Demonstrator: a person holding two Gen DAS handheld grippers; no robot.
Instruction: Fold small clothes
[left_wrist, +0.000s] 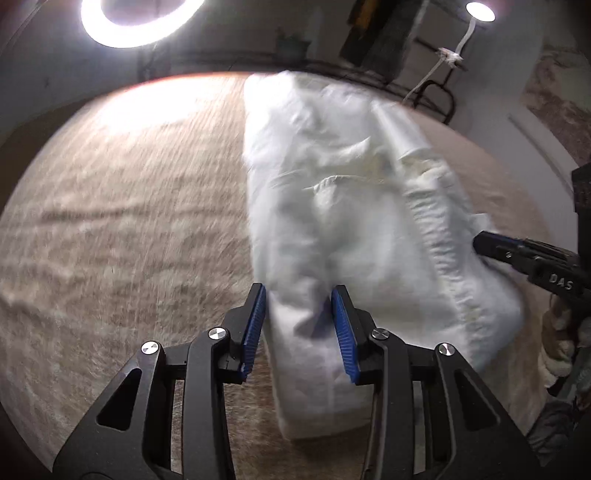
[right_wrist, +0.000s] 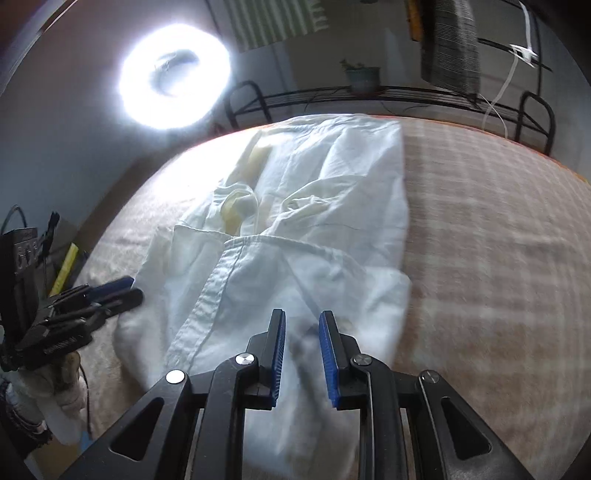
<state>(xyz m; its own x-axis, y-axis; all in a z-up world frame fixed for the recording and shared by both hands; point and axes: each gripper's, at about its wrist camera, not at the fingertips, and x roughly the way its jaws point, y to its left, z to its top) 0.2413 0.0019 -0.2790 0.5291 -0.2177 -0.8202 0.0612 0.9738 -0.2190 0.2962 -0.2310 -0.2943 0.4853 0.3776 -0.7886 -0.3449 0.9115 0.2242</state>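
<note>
Where ring light (right_wrist: 173, 75) glares: checked bedspread (right_wrist: 480, 221).

The shirt (right_wrist: 295, 236) is white, with a yellowish tinge inside its collar (right_wrist: 238, 210). It lies on a beige and pale brown checked cloth (right_wrist: 498, 240). Both grippers, left (left_wrist: 298, 325) and right (right_wrist: 302, 350), are black with blue ribbed pads (left_wrist: 341, 325). A green-and-white striped towel (right_wrist: 273, 20) hangs far off.
</note>
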